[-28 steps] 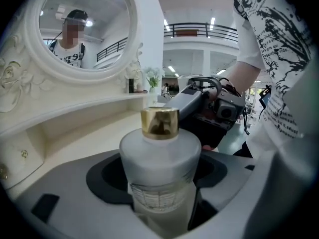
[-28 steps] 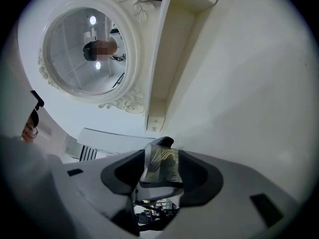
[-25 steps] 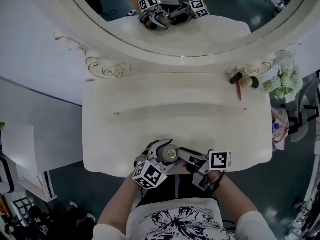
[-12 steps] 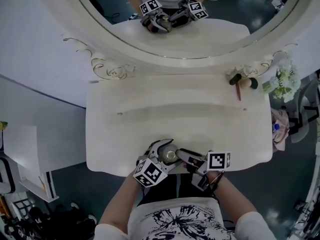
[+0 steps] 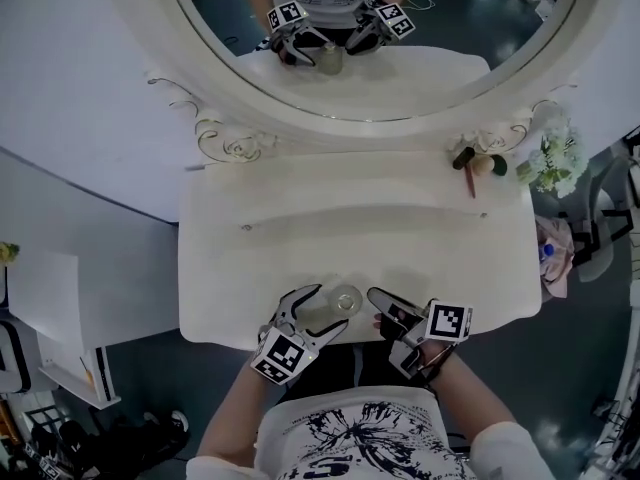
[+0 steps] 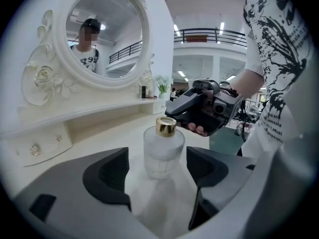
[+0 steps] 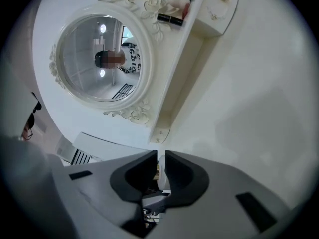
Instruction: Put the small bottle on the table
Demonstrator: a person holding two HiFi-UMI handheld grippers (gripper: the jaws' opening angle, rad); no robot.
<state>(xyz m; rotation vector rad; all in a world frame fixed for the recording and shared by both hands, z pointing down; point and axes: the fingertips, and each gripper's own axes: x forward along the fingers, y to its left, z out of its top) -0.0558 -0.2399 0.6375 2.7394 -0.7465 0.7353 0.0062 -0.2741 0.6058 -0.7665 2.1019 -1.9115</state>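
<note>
While upright on one table [image 5: 350, 228], one bottle [image 5: 344, 298].

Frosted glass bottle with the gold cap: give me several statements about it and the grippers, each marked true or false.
1. The frosted glass bottle with the gold cap stands upright on the white dressing table. True.
2. The left gripper is shut on the bottle. False: its jaws stand apart on either side, not touching it.
3. The round mirror reflects both grippers. True.
4. The right gripper holds the bottle's cap. False: it is clear of the bottle, jaws closing on nothing.
</note>
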